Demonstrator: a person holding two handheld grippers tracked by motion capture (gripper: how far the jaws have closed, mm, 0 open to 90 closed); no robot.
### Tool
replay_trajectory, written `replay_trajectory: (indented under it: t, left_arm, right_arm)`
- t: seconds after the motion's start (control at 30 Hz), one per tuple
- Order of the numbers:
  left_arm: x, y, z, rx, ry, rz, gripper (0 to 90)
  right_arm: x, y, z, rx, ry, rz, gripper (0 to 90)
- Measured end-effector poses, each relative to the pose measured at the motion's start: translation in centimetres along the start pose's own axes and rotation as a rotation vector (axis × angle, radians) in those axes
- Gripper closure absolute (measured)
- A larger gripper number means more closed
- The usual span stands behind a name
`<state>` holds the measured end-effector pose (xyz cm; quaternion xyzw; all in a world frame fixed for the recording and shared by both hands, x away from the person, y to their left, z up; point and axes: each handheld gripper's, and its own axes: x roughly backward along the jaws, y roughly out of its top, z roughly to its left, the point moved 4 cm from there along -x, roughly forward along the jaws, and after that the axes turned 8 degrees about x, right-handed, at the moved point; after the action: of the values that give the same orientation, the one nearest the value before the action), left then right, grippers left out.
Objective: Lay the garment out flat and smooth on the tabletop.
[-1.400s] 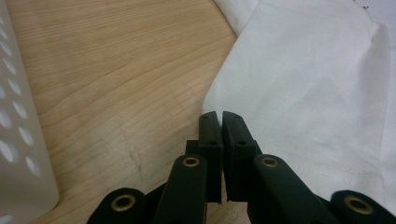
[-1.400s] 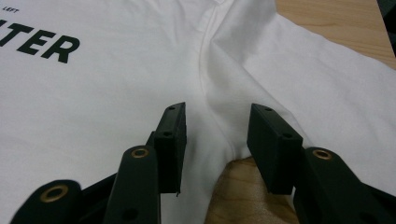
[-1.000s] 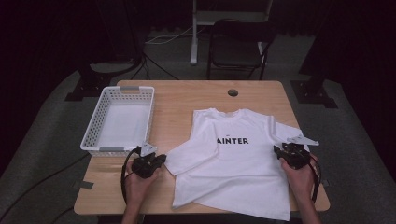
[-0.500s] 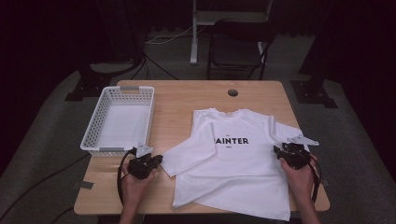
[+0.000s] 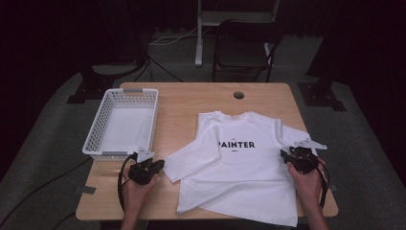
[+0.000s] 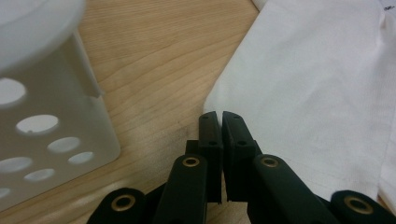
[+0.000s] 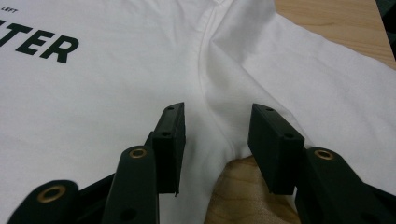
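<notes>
A white T-shirt point(image 5: 239, 172) printed PAINTER lies flat, front up, on the wooden table point(image 5: 186, 103). My left gripper point(image 5: 160, 166) rests on the table at the end of the shirt's left-hand sleeve. In the left gripper view the left gripper point(image 6: 219, 117) has its jaws shut together, tips at the sleeve's point(image 6: 317, 84) corner edge, with no cloth seen between them. My right gripper point(image 5: 288, 154) sits at the far sleeve's underarm. The right gripper point(image 7: 215, 126) is open, its jaws straddling the underarm seam of the shirt point(image 7: 116, 93), pads apart from the cloth.
An empty white perforated basket point(image 5: 93, 140) stands at the table's left, close to my left gripper; its wall point(image 6: 46, 116) is right beside the jaws. A round cable hole point(image 5: 238, 95) sits near the far edge. A chair point(image 5: 244, 48) stands beyond the table.
My left gripper has shifted slightly to the left, staying shut at the sleeve end. The right gripper and the shirt have not moved.
</notes>
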<state>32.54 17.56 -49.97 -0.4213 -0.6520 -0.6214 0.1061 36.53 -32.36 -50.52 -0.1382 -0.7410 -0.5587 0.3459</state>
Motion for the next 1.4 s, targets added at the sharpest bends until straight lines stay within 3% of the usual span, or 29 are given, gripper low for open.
replay_trajectory:
  t: [1.4]
  left_arm:
    - [1.0, -0.7, 1.1, 0.018, 0.018, -0.002, 88.2]
  right_arm:
    - [0.0, 0.0, 0.0, 0.000, 0.000, 0.000, 55.5]
